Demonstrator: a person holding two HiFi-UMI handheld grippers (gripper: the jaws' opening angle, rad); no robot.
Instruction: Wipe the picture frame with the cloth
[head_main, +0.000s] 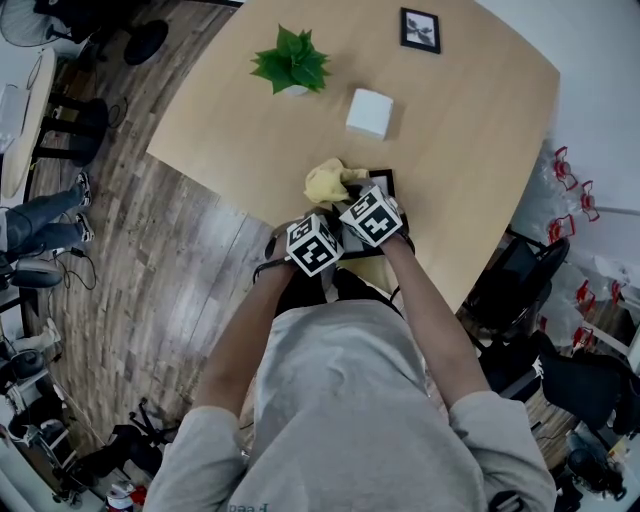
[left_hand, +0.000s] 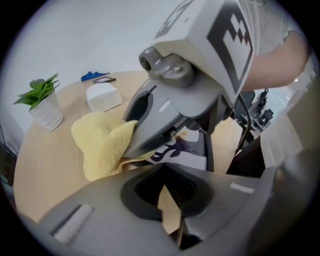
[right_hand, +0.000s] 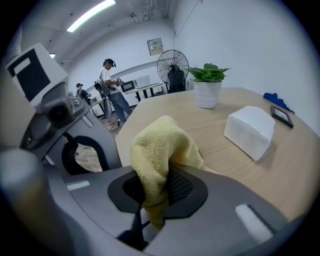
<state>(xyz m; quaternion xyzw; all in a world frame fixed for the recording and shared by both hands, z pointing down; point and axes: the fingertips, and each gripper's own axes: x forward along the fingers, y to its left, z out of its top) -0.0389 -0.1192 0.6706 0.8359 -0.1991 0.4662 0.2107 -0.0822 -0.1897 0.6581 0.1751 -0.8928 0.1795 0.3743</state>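
Left gripper (left_hand: 175, 227) of mine is clamped on a thin tan tab (left_hand: 169, 207) at the picture frame's (left_hand: 192, 152) near edge; my right gripper (right_hand: 150, 205) clenches the yellow cloth (right_hand: 160, 145), bunched against the frame's left side.

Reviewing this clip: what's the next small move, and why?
Probably sweep the right gripper across the frame. Its jaws are shut on the cloth, which sits bunched at the frame's left edge in the left gripper view, while most of the picture shows uncovered.
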